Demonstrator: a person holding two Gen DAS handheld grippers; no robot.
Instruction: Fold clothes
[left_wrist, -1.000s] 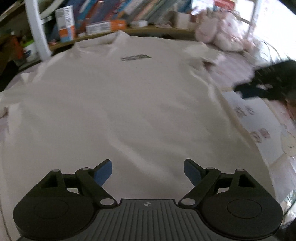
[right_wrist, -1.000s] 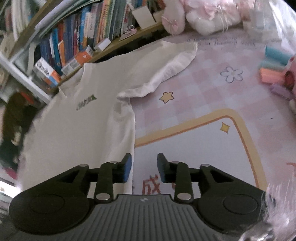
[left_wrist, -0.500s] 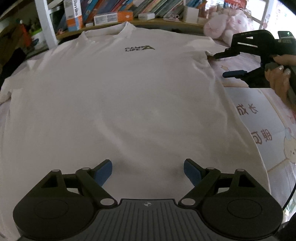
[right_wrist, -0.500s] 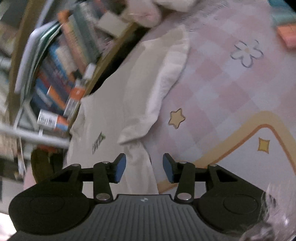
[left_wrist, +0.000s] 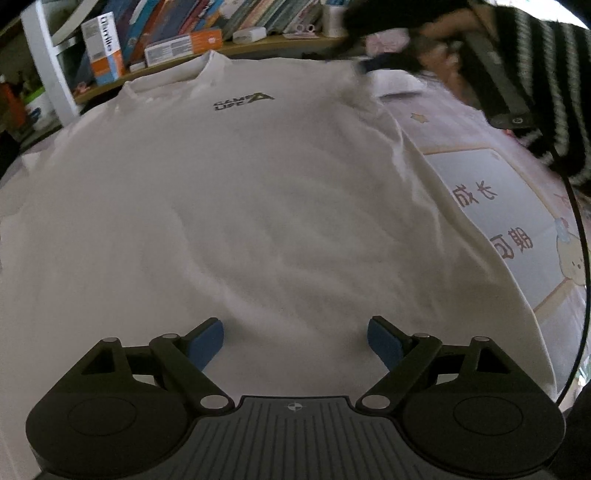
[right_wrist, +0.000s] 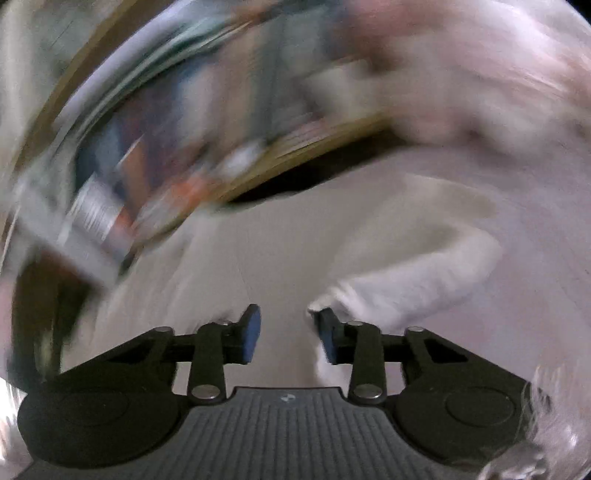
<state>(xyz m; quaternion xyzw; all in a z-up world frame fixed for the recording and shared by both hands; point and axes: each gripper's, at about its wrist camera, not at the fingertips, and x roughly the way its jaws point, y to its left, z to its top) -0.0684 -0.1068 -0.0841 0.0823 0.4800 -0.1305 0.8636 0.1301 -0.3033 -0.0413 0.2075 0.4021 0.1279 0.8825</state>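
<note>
A white T-shirt (left_wrist: 258, 203) with a dark chest logo (left_wrist: 243, 100) lies spread flat, collar toward the shelf. My left gripper (left_wrist: 295, 338) hovers over its lower hem, jaws wide open with only flat cloth below them. In the blurred right wrist view, my right gripper (right_wrist: 288, 332) is above the T-shirt (right_wrist: 280, 240) near its shoulder, just left of the crumpled sleeve (right_wrist: 424, 280). Its jaws stand partly apart and are closing, with nothing pinched between the pads. The left wrist view shows that right gripper (left_wrist: 384, 61) as a dark blur at the shirt's far right shoulder.
A bookshelf (left_wrist: 166, 33) full of books and boxes runs along the far edge. A pink patterned mat (left_wrist: 487, 192) with printed characters lies under and right of the shirt. A person's hand and striped sleeve (left_wrist: 546, 74) reach in at the upper right.
The right gripper has swept from beside the shirt's side edge up to its far shoulder by the sleeve, and its view is now blurred. The left gripper stays over the hem.
</note>
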